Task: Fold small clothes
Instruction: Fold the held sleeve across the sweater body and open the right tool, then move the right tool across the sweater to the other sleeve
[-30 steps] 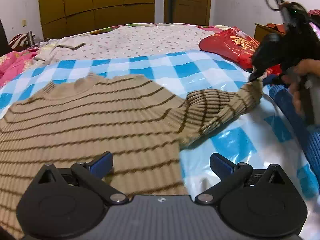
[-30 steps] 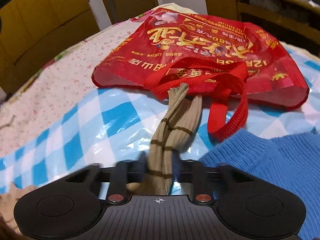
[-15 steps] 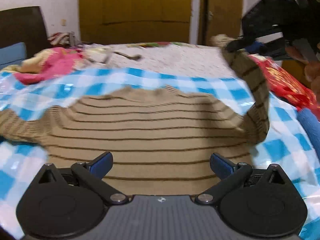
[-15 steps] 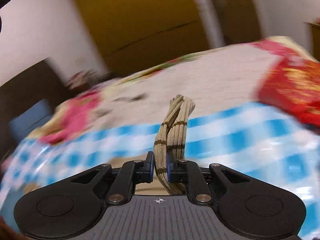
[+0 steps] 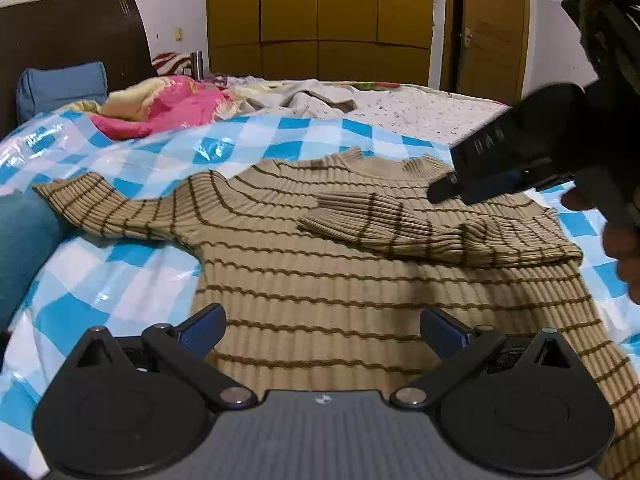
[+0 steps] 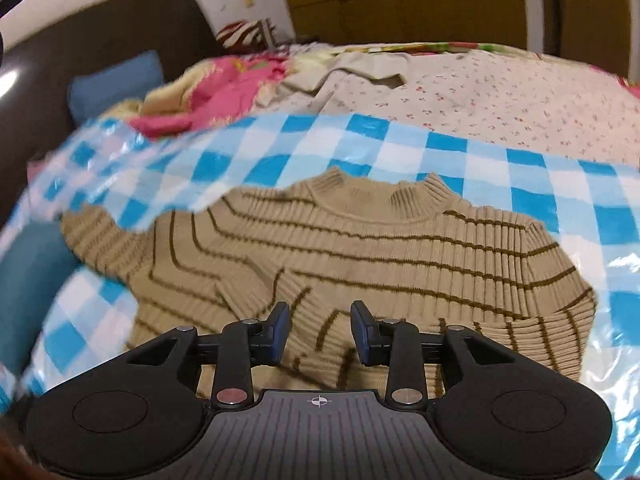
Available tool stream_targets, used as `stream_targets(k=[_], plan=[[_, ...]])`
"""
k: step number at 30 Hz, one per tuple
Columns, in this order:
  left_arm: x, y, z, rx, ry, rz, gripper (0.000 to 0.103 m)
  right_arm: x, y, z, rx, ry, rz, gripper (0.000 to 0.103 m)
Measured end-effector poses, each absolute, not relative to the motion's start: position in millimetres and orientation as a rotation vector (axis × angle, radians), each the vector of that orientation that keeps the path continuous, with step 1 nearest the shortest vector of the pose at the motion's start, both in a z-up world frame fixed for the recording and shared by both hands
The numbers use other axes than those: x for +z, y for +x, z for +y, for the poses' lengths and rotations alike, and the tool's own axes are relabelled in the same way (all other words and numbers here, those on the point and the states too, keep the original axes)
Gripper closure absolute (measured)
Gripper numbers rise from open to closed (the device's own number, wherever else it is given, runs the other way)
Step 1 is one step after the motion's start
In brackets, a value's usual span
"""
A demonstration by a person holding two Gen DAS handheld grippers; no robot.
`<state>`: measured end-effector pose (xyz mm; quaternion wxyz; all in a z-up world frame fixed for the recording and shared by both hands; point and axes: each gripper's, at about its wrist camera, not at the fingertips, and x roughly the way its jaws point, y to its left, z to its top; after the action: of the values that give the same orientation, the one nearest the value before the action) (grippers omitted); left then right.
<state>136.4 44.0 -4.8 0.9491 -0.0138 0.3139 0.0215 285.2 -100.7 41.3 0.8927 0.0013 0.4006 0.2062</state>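
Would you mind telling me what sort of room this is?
Most likely a bedroom: a bed with a dark headboard and blue pillow, and a wooden wardrobe along the far wall.

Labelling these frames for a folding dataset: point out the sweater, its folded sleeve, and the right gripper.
sweater [image 5: 320,280], left wrist view, on its body.
folded sleeve [image 5: 400,228], left wrist view, mid-sleeve.
right gripper [image 6: 319,334], right wrist view, between its fingertips.

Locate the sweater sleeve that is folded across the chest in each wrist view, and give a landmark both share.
Left wrist: the folded sleeve lies right of centre, across the striped sweater, below the right gripper.
Right wrist: the sleeve sits at lower centre, between the open fingers.
Shared landmark: the sweater's ribbed collar.
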Motion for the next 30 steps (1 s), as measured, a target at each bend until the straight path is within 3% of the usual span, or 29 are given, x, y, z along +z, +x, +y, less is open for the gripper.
stream_targets(k=[4,11,14,15,16,20,23,25,27,30], plan=[[-8.7,133.5,51.7,0.041,-0.047,0.64,0.0,32.1,276.1,-79.6,0.463,-0.14,0.832,0.059],[-7.8,129.4,52.4,0.038,-0.03,0.601,0.0,16.4,282.9,-30.2,0.54,-0.276,0.836,0.059],[-9.4,131.1,56.3,0.037,-0.04,0.608,0.0,2.0,290.9,-13.9,0.522,-0.362,0.863,0.067],[-10.0,131.6,58.0,0.037,-0.048,0.61,0.0,-3.1,294.4,-9.6,0.502,-0.384,0.872,0.079],[-10.3,131.8,59.1,0.038,-0.052,0.61,0.0,-5.7,297.5,-6.2,0.488,-0.401,0.876,0.084],[-9.8,130.9,62.6,0.036,-0.064,0.599,0.0,10.6,308.6,-7.6,0.502,-0.315,0.895,0.096],[-8.4,130.1,64.8,0.029,-0.081,0.583,0.0,41.1,304.4,-15.4,0.645,-0.191,0.85,0.099],[-7.9,130.3,65.6,0.028,-0.087,0.576,0.0,55.7,300.7,-15.6,0.736,-0.167,0.818,0.097],[-9.1,131.1,65.2,0.027,-0.087,0.582,0.0,58.5,300.1,-10.8,0.734,-0.215,0.79,0.085],[-9.6,130.7,64.1,0.027,-0.081,0.585,0.0,55.7,303.8,-16.6,0.695,-0.242,0.804,0.085]])
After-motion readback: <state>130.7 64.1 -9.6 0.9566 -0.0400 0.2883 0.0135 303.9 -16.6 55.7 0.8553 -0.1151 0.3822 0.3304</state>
